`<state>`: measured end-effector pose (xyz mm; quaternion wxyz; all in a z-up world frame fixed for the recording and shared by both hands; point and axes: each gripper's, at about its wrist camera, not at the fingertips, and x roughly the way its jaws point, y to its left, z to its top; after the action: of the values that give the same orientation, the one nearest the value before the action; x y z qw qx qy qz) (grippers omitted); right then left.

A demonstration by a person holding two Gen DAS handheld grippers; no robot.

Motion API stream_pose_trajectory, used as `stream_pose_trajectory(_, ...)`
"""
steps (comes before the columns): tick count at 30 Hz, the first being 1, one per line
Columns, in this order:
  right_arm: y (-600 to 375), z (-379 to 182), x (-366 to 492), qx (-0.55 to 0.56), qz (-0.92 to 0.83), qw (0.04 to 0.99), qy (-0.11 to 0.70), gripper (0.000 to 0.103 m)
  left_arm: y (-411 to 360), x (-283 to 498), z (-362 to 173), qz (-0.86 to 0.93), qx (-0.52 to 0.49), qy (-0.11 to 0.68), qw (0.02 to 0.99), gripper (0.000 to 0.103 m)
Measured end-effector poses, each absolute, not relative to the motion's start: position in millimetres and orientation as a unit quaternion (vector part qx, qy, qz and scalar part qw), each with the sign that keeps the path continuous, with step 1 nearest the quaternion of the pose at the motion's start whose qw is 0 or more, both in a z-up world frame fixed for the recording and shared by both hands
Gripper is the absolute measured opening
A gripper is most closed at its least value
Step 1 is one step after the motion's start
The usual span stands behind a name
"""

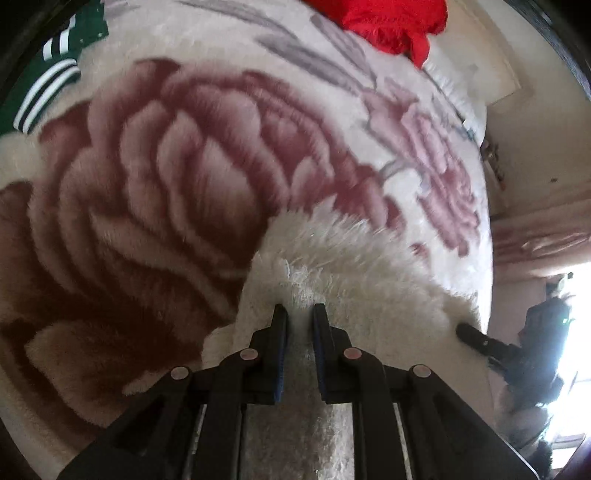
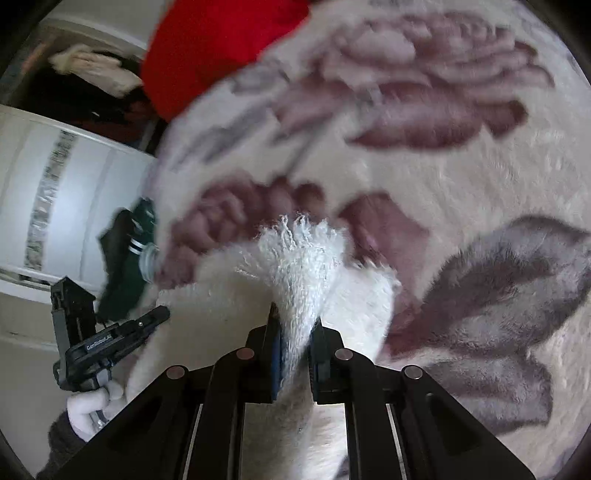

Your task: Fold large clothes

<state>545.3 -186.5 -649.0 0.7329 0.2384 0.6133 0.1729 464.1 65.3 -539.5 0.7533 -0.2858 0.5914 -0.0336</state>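
Note:
A white fluffy garment (image 1: 351, 258) lies on a cream plush blanket (image 1: 166, 184) printed with big dusky-pink roses. In the left wrist view my left gripper (image 1: 300, 314) is shut on the garment's near edge, with pile bunched between the pads. The tip of my right gripper (image 1: 461, 328) touches the same edge further right. In the right wrist view my right gripper (image 2: 295, 317) is shut on a tuft of the white garment (image 2: 299, 251), whose fringe stands up past the fingers. The left gripper (image 2: 162, 314) shows at the left, held by a white-gloved hand (image 2: 92, 406).
A red garment (image 1: 388, 22) is heaped at the blanket's far side, also seen as the red garment (image 2: 214, 48). A dark green garment with white stripes (image 1: 48, 85) lies at the far left edge. White cupboard doors (image 2: 74, 184) stand beyond the blanket (image 2: 443, 166).

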Motion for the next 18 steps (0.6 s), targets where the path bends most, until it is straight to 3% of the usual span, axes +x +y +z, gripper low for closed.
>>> stream_pose_trajectory(2, -186.2, -659.6, 541.6, 0.240, 0.182, 0.715, 0.631, 0.016, 62.5, 457.7, -538.2, -0.035, -0.270, 0.590, 0.760, 0.012)
stream_pose_trajectory(4, -187.2, -665.8, 536.4, 0.229, 0.186, 0.701, 0.649, 0.051, 58.9, 452.5, -534.6, -0.041, -0.258, 0.588, 0.766, 0.012)
stream_pose_trajectory(5, -191.1, -671.2, 533.3, 0.237, 0.187, 0.693, 0.654, 0.059, 58.2, 450.3, -533.4, -0.042, -0.255, 0.586, 0.768, 0.012)
stream_pose_trajectory(7, -197.2, -689.5, 527.0, 0.270, 0.198, 0.660, 0.672, 0.084, 57.4, 446.8, -531.8, -0.043, -0.251, 0.582, 0.772, 0.015)
stream_pose_trajectory(9, -197.7, -717.7, 522.7, 0.314, 0.209, 0.618, 0.690, 0.091, 58.6, 445.0, -529.7, -0.041, -0.252, 0.582, 0.772, 0.016)
stream_pose_trajectory(11, -192.1, -742.5, 517.3, 0.379, 0.238, 0.570, 0.689, 0.091, 59.1, 443.2, -526.6, -0.035, -0.257, 0.579, 0.773, 0.017)
stream_pose_trajectory(14, -182.4, -743.2, 509.6, 0.378, 0.230, 0.595, 0.670, 0.090, 64.2, 436.0, -514.6, -0.018, -0.266, 0.574, 0.774, 0.020)
stream_pose_trajectory(16, -183.7, -732.7, 497.2, 0.390, 0.204, 0.617, 0.653, 0.052, 67.7, 427.3, -502.5, -0.005, -0.269, 0.562, 0.782, 0.022)
stream_pose_trajectory(18, -191.4, -719.2, 476.5, 0.424, 0.176, 0.633, 0.624, 0.037, 70.0, 417.4, -491.1, 0.030, -0.251, 0.555, 0.792, 0.027)
